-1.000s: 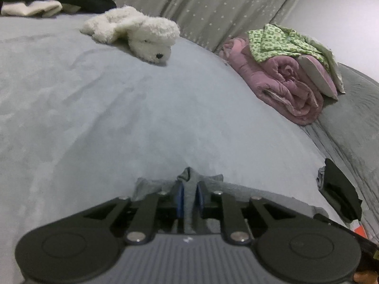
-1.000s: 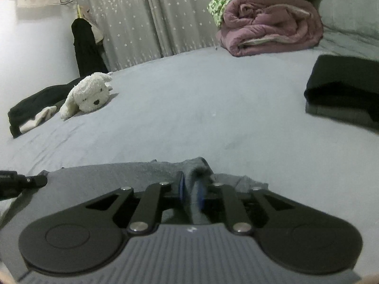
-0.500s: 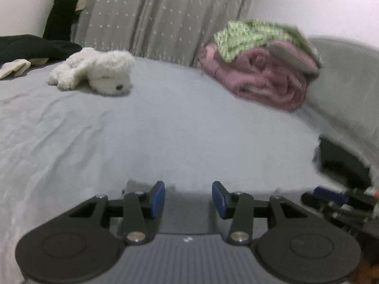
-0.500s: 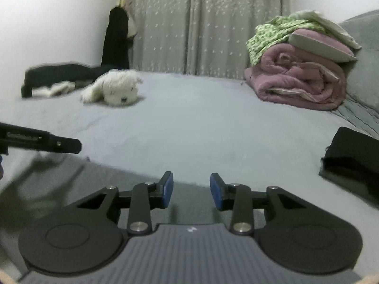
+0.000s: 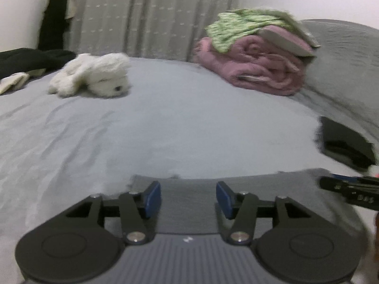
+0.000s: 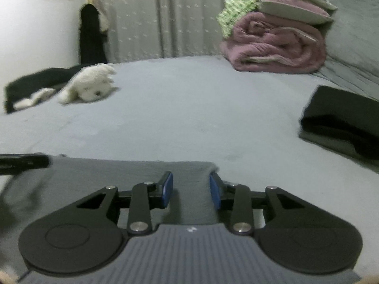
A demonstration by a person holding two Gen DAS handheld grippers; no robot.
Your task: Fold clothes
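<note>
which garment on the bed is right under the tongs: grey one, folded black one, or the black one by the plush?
The grey garment. It lies flat beneath both open tongs; the folded black garment sits off right, and the other black garment lies far back by the plush toy.

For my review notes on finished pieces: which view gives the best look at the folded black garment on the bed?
The right wrist view: the folded black garment lies large and nearly whole at the right, over a grey layer. In the left wrist view it is smaller, blurred and pushed to the right edge.
</note>
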